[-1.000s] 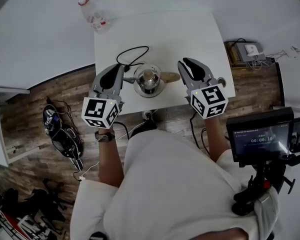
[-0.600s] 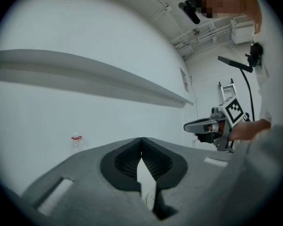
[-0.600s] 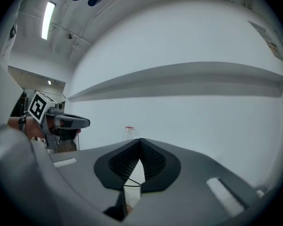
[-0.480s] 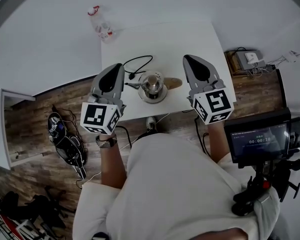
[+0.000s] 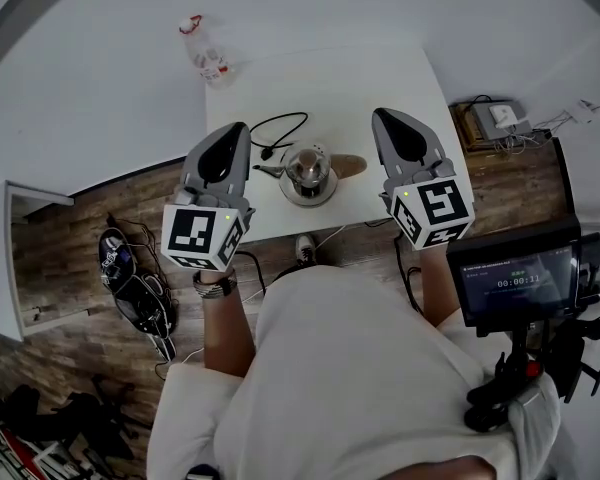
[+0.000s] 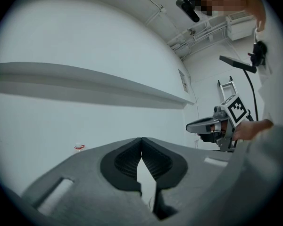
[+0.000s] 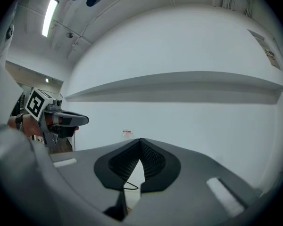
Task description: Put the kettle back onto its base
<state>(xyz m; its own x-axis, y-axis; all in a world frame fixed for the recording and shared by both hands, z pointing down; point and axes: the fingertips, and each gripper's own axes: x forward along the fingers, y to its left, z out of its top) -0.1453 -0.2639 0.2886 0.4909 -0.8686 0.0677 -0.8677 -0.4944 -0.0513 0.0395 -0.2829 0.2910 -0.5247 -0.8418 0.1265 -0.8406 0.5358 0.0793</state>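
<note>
Kettle [image 5: 306, 167] sits on white table [image 5: 330, 78], near the front edge, between the two grippers and touching neither. Steel lid up, wood handle [image 5: 346, 165] sticking out right. A wider round disc shows under it, probably the base; can't tell if it's seated.

Left to right:
- Clear bottle [image 5: 202, 50] with red cap is at the table's far left corner.
- Left gripper [image 5: 242, 126] is held above the table's front left, with nothing in it. In its own view the jaws are pressed together at the tips [image 6: 141, 139].
- Black cord [image 5: 280, 128] loops on the table behind the kettle.
- Right gripper [image 5: 377, 114] is right of the kettle, with nothing in it. In its own view the jaws are closed tip to tip [image 7: 140, 140].
- Screen [image 5: 520, 280] on a stand is at far right.
</note>
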